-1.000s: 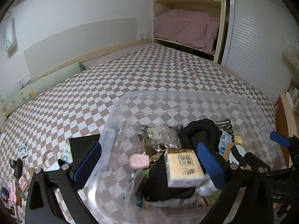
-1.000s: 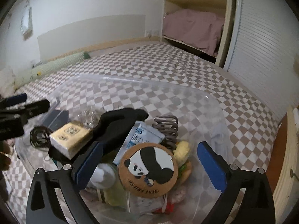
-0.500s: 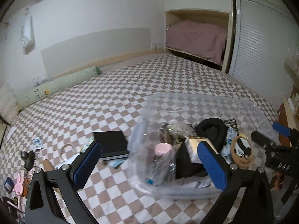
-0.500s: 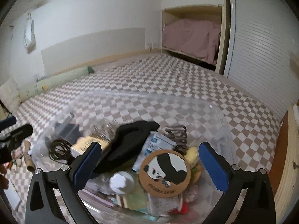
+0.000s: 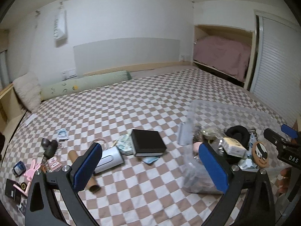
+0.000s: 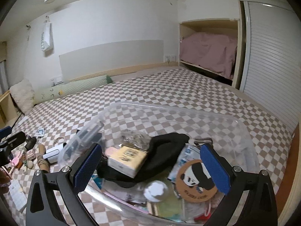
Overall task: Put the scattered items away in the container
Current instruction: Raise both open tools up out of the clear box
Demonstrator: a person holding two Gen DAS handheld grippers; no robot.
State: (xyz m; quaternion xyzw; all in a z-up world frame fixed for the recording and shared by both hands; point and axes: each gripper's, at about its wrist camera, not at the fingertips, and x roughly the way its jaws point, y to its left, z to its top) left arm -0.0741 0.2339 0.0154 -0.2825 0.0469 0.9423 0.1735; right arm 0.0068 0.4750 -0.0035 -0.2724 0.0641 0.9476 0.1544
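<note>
I judged the job a good part done. The clear container sat on the checked bed already well loaded: a black cloth, a yellowish box, a panda coaster and a white ball lay piled inside it.

Plenty was left outside, though. My left tool hung wide open over the bed with nothing between its blue pads, aimed at the remaining scatter: a black box, a grey-white device, a cardboard tube, a pink rabbit item and smaller bits toward the left edge. My right tool was likewise spread wide and empty, poised over the container's near side.

The left view gave me the loose items plainly, each apart enough to pick singly, while showing the container only from the side, blurred. The right view looked down into the container's load, but caught the scatter only as a small cluster at its left margin, partly behind the container wall.
</note>
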